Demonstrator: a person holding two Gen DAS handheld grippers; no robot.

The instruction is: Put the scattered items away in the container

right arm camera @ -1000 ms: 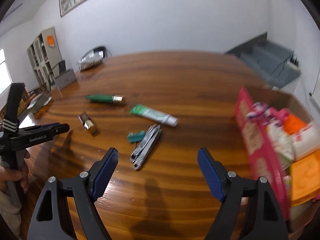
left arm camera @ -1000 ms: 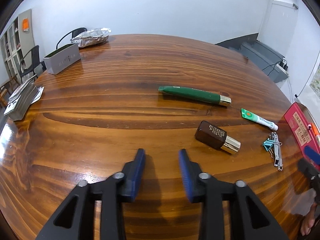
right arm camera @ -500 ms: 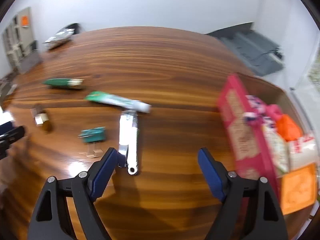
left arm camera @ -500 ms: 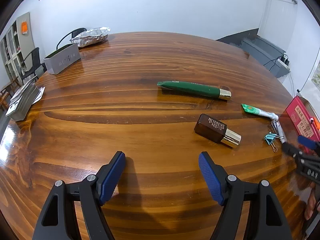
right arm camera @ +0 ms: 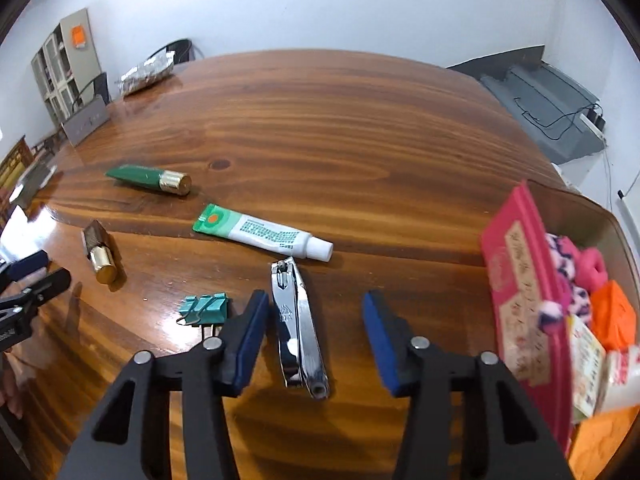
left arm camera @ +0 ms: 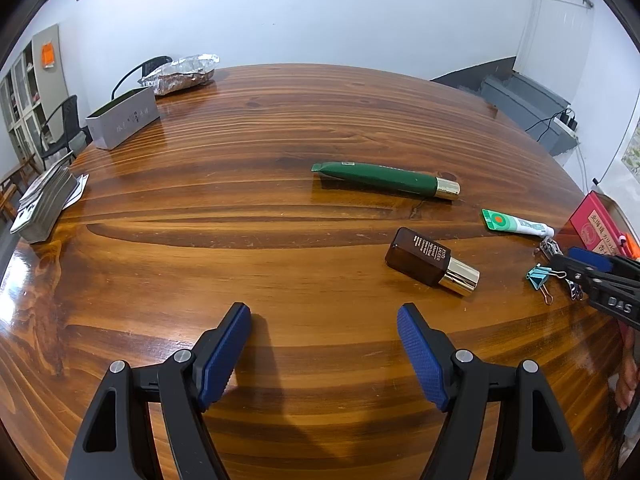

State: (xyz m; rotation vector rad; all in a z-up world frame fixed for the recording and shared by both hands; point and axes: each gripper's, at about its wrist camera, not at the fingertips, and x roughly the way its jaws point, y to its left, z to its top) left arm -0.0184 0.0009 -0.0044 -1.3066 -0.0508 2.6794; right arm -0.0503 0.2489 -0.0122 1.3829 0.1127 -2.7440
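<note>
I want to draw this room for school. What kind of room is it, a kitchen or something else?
Probably an office or meeting room, not a kitchen. There is a big wooden table with black chairs beside it, a cabinet with shelves along the wall, and what looks like a grey printer with cables in the corner.

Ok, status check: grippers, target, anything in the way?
Right gripper closing around nail clipper, pads not touching. Left gripper open, empty. Binder clip beside its left finger.

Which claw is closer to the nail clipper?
The right claw: the nail clipper lies between its closing jaws, not yet pinched. The left claw hovers open over bare table, well away.
</note>
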